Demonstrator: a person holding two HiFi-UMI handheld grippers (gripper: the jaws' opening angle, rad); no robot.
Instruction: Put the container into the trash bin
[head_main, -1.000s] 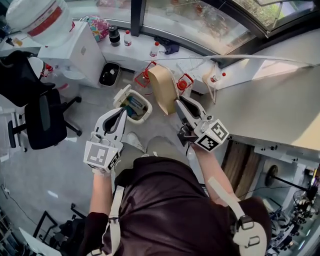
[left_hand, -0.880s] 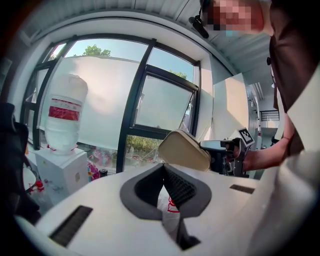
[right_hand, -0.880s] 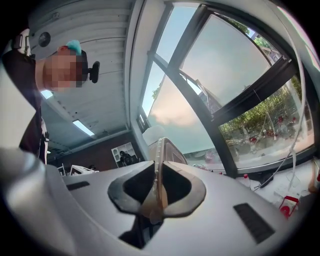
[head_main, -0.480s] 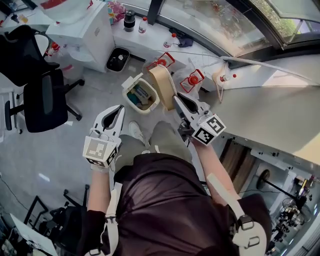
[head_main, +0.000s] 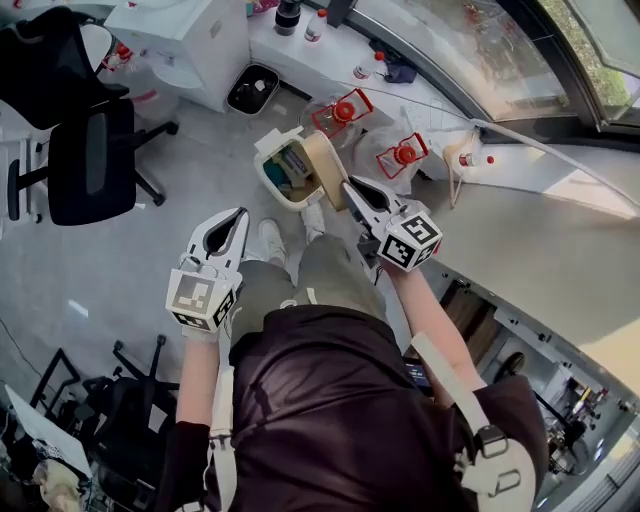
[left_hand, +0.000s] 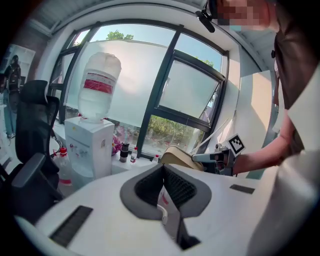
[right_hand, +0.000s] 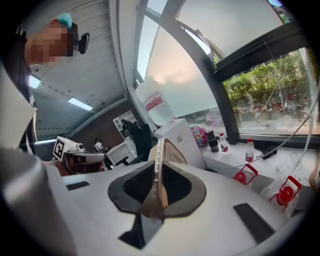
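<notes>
Setting: grey office floor (head_main: 140, 280) by the windows | Step: carrying; right claw (head_main: 352, 188) clamps the tan container (head_main: 322, 160) by its rim, at the open trash bin (head_main: 266, 166) edge | Left claw (head_main: 238, 216): closed, empty | Next: probably centre over the opening, then release.

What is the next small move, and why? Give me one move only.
Probably carry the container a little further left, over the mouth of the trash bin, before letting go. The right gripper is shut on the container's rim, and in the head view the container lies across the bin's right edge rather than over the middle of its opening.
</notes>
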